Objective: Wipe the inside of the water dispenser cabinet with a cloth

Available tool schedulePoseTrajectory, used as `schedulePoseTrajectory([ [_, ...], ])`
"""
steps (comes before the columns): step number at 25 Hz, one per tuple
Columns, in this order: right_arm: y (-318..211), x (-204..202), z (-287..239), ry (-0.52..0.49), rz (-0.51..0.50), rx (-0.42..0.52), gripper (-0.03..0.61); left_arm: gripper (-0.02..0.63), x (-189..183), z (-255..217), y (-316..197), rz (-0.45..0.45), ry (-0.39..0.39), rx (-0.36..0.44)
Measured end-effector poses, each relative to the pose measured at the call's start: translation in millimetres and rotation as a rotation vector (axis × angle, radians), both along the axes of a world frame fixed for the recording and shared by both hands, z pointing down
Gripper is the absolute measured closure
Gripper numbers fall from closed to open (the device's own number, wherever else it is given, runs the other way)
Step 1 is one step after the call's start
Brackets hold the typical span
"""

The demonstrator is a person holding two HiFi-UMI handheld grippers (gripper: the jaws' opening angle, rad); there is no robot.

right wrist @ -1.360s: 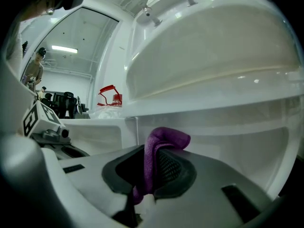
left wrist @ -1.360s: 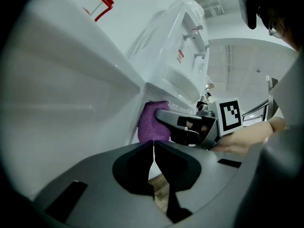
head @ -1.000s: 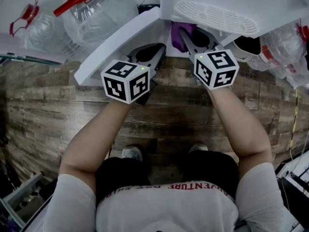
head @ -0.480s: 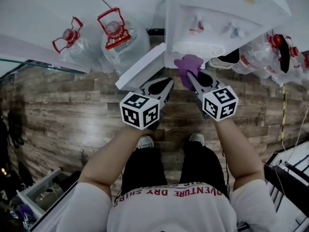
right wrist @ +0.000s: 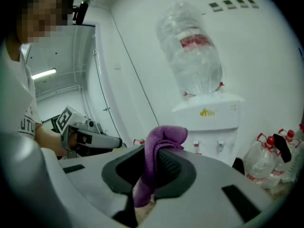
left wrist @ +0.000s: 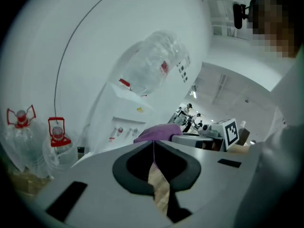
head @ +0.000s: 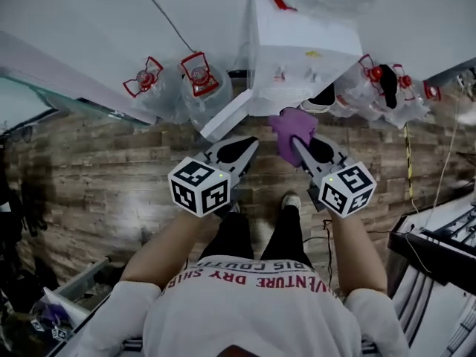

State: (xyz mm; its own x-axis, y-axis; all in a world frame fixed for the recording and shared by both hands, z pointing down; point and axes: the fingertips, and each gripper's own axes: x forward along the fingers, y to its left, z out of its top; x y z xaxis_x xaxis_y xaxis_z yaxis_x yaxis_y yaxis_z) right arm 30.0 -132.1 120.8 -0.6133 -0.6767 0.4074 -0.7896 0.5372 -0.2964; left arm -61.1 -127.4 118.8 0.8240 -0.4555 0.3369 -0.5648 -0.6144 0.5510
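The white water dispenser stands against the wall, its cabinet door swung open to the left. A large clear bottle sits on top of it. My right gripper is shut on a purple cloth, held in front of the dispenser's lower part; the cloth bunches above the jaws and hangs down between them. My left gripper is shut with nothing in it, just below the open door. The cabinet's inside is hidden from the head view. The purple cloth shows beyond my left gripper.
Clear water jugs with red handles stand left of the dispenser, and more jugs to its right. The floor is wood plank. Cables trail at the right, beside dark equipment. The person's feet are below the grippers.
The view has risen and pulled back from the dispenser. Both grippers have come out from the cabinet opening, the right one still holding the purple cloth.
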Motion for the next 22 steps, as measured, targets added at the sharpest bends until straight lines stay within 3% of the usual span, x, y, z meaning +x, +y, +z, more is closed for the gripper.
schedulePoseTrajectory([
  [7,65.0,8.4,-130.7,-0.173,-0.048,0.102,0.520,0.583,-12.7,-93.5,57.3,0.010,-0.087,0.120],
  [15,164.7,40.4,-215.0,-0.138,-0.163,0.277,0.520,0.583,28.3,-195.7,132.1,-0.072,-0.022,0.240],
  [20,214.1,67.3,-230.6,-0.125,-0.162,0.342,0.520,0.584,68.3,-224.4,186.9,-0.031,0.070,0.272],
  [22,230.0,77.3,-235.3,-0.120,-0.156,0.367,0.520,0.583,78.9,-227.6,206.6,-0.023,0.067,0.279],
])
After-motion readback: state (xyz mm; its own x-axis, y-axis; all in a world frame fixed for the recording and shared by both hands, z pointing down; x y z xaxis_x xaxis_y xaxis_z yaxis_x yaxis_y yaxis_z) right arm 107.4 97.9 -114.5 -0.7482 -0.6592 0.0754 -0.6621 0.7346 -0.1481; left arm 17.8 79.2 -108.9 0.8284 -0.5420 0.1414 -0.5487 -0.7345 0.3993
